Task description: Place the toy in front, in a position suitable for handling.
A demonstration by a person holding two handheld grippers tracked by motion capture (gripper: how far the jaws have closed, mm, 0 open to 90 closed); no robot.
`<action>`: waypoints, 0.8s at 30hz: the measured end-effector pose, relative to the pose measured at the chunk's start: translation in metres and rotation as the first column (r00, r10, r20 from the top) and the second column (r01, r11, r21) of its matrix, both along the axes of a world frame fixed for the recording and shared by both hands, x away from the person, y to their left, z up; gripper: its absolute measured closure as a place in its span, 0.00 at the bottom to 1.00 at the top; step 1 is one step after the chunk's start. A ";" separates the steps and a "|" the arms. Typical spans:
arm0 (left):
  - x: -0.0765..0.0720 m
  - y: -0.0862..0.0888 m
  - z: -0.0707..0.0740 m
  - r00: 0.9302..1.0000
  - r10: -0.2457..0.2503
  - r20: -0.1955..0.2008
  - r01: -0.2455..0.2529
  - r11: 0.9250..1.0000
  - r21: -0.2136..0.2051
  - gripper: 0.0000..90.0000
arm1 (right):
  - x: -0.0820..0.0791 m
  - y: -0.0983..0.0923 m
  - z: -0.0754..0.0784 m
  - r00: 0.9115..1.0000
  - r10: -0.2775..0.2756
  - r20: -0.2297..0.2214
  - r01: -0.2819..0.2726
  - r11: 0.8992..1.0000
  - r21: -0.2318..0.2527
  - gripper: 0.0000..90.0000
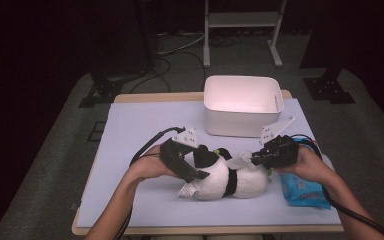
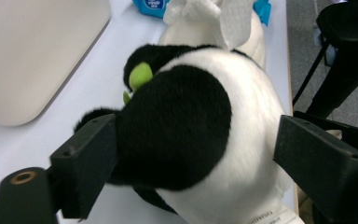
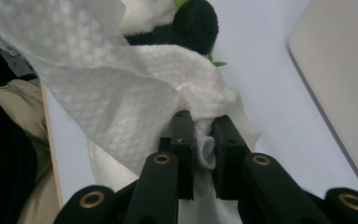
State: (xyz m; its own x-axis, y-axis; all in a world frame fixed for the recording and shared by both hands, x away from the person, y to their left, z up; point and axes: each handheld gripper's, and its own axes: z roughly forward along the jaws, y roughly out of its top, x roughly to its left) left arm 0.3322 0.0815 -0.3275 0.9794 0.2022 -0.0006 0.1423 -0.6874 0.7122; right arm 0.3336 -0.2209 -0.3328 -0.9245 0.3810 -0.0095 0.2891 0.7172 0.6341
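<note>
A black-and-white panda plush (image 1: pixel 220 177) lies on its side on the pale blue mat (image 1: pixel 140 125). My left gripper (image 1: pixel 198 162) stands with its jaws wide, one on each side of the panda's (image 2: pixel 182 126) black-and-white body, pads at the fur without squeezing it. My right gripper (image 1: pixel 252 159) is at the plush's other end, shut on a white wipe (image 1: pixel 240 162). In the right gripper view, the wipe (image 3: pixel 121 93) is pinched between the pads of my gripper (image 3: pixel 204 121) and drapes over the plush, whose black ear (image 3: pixel 196 21) shows beyond.
A white plastic bin (image 1: pixel 242 105) stands at the back of the mat, just behind the plush. A blue pack of wipes (image 1: pixel 302 190) lies at the right, under the right forearm. The mat's front edge is close to the person.
</note>
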 end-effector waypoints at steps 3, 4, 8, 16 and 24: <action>0.001 0.002 -0.003 1.000 0.008 -0.012 -0.008 1.000 0.016 0.12 | 0.001 -0.003 -0.001 1.000 -0.016 0.002 0.016 1.000 -0.001 0.89; 0.001 0.002 -0.005 1.000 0.010 -0.016 -0.009 1.000 0.012 0.12 | 0.001 -0.005 -0.001 1.000 -0.019 -0.001 0.019 1.000 0.003 0.89; 0.003 0.003 -0.010 0.999 0.012 -0.034 -0.012 1.000 0.005 0.10 | 0.000 -0.010 -0.003 1.000 -0.030 -0.006 0.030 0.999 0.013 0.89; 0.002 -0.004 -0.029 0.993 -0.026 -0.118 0.025 1.000 -0.014 0.09 | -0.006 -0.019 -0.006 0.999 -0.046 -0.014 0.047 0.998 0.032 0.89; 0.003 -0.014 -0.038 0.983 -0.057 -0.175 0.050 0.998 -0.043 0.08 | -0.010 -0.021 -0.007 0.999 -0.038 -0.019 0.039 0.999 0.026 0.89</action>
State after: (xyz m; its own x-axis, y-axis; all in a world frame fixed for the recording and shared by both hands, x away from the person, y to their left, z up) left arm 0.3353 0.0680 -0.3655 0.9727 0.1460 -0.1806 0.2315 -0.6704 0.7050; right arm 0.3235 -0.2416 -0.3397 -0.9091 0.4161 0.0183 0.3281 0.6884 0.6469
